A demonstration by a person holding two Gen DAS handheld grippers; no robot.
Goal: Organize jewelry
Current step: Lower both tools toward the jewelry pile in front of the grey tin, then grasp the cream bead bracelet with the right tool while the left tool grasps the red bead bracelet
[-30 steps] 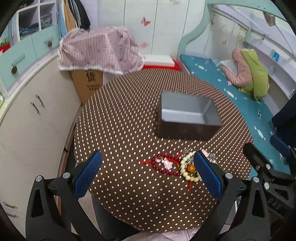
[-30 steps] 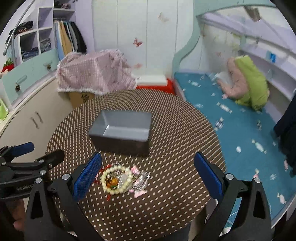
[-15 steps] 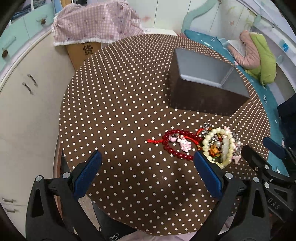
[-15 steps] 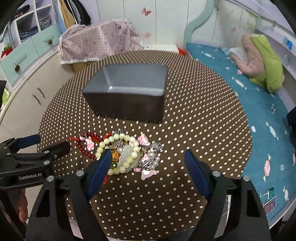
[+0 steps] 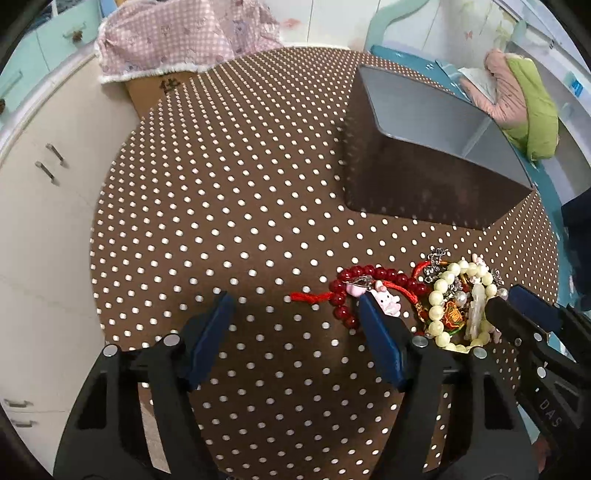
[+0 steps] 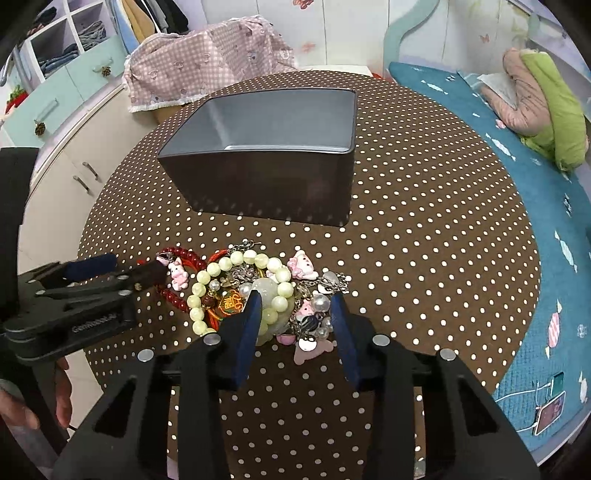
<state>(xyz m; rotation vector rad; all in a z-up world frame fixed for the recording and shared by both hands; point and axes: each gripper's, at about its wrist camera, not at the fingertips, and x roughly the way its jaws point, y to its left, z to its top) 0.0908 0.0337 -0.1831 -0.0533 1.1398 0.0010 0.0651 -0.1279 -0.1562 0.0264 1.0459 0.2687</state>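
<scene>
This is a child's bedroom in a home. A bed with a blue candy-print sheet (image 6: 517, 192) stands beside the round brown dotted table (image 6: 424, 229). Butterfly stickers (image 6: 302, 3) decorate the white wardrobe doors (image 6: 332, 29), and clothes (image 6: 155, 14) hang nearby.

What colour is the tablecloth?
Brown tablecloth with white polka dots, clearest in the right wrist view.

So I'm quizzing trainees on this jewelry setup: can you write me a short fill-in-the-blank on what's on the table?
1. The jewelry pile lies on a brown tablecloth patterned with white ____.
2. The grey box behind the pile is open at the ____.
3. The bracelet nearest the left gripper has beads coloured ____.
4. The right gripper has its fingers standing ____.

Missing words: dots; top; red; open
</scene>
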